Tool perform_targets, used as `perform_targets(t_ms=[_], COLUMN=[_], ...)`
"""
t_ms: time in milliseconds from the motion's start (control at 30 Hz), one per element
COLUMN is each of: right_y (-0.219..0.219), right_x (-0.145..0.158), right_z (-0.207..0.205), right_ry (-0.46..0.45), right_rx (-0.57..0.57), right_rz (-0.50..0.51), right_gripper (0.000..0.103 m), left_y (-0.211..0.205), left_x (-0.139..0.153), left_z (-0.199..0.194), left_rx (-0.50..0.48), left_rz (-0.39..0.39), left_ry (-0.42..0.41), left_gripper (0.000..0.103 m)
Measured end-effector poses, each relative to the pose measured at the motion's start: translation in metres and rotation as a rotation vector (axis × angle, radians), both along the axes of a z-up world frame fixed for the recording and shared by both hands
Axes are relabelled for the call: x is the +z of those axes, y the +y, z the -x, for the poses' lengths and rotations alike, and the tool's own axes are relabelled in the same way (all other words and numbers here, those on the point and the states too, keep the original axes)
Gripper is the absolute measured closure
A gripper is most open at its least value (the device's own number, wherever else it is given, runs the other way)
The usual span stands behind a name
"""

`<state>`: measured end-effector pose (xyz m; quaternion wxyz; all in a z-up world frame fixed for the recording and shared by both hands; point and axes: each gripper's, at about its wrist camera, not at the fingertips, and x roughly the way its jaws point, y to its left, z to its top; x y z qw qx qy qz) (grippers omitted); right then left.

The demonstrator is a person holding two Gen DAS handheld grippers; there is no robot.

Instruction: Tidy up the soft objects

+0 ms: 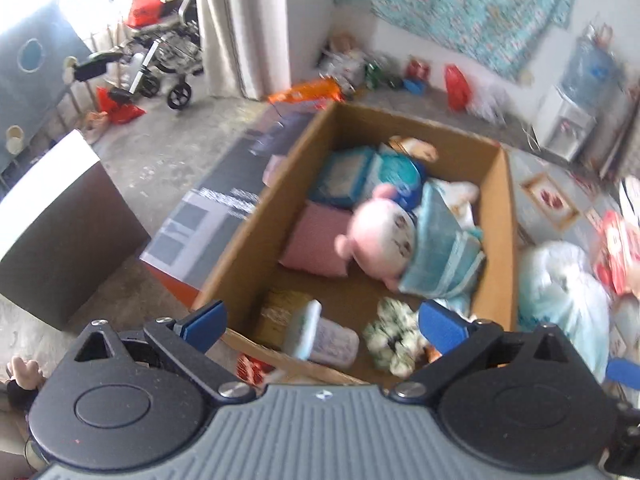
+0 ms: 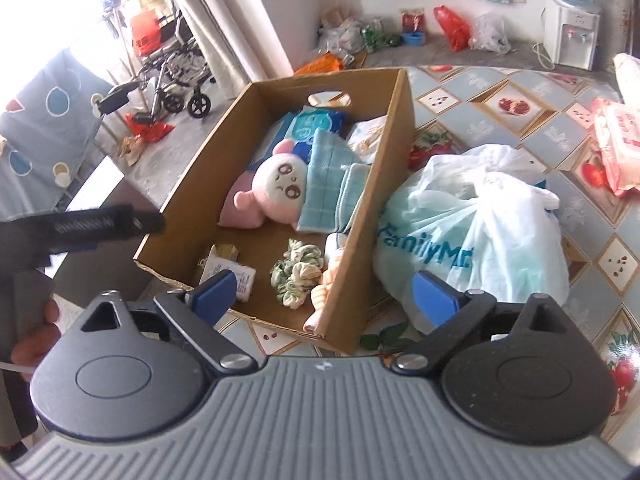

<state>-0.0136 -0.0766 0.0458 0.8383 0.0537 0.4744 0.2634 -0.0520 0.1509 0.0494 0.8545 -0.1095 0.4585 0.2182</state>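
Observation:
An open cardboard box [image 1: 496, 216] [image 2: 360, 248] stands on the patterned tablecloth. Inside it lie a pink plush toy [image 1: 380, 236] [image 2: 276, 184], a folded light-blue towel [image 1: 440, 248] [image 2: 328, 184] partly over the toy, a pink cushion [image 1: 316, 240] [image 2: 230, 216], blue tissue packs [image 1: 360, 176] [image 2: 312, 124], green scrunchies [image 1: 394, 336] [image 2: 296, 276] and a small white packet [image 1: 332, 340] [image 2: 240, 276]. My left gripper [image 1: 324, 326] hovers open over the box's near end, holding nothing. My right gripper [image 2: 324, 295] is open and empty above the box's near right corner.
A stuffed white plastic bag [image 1: 560, 296] [image 2: 472, 232] leans against the box's right wall. Pink wipe packs [image 2: 616, 148] lie at the table's right edge. The left tool's black body [image 2: 100, 224] reaches in from the left. A wheelchair [image 2: 176, 76] and water dispenser [image 2: 572, 28] stand farther off.

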Motion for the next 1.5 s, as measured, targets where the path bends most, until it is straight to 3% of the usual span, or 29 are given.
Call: perform_targets(t_ms=[100, 300, 467, 633, 900, 1500], right_y=[0.0, 0.007, 0.01, 0.01, 0.01, 0.014], right_x=[-0.004, -0.016, -0.031, -0.041, -0.047, -0.054], right_z=[-0.001, -0.006, -0.01, -0.011, -0.015, -0.022], right_ry=[0.022, 0.08, 0.138, 0.172, 0.182, 0.198], right_rx=[-0.024, -0.053, -0.064, -0.053, -0.054, -0.067], right_rz=[0.005, 0.04, 0.081, 0.113, 0.132, 0.169], right_gripper=[0.002, 0.002, 0.002, 0.002, 0.002, 0.002], left_y=[-0.007, -0.017, -0.023, -0.024, -0.033, -0.029], left_x=[-0.007, -0.025, -0.037, -0.041, -0.042, -0.049], left_z=[-0.001, -0.006, -0.002, -0.003, -0.011, -0.018], left_rx=[-0.012, -0.088, -0.106, -0.122, -0.168, -0.185], left_rz=[0.025, 0.062, 0.066, 0.079, 0.033, 0.03], left_ry=[0.009, 0.158, 0.211, 0.221, 0.235, 0.255], left_gripper=[0.001, 0.0, 0.0, 0.0, 0.0, 0.001])
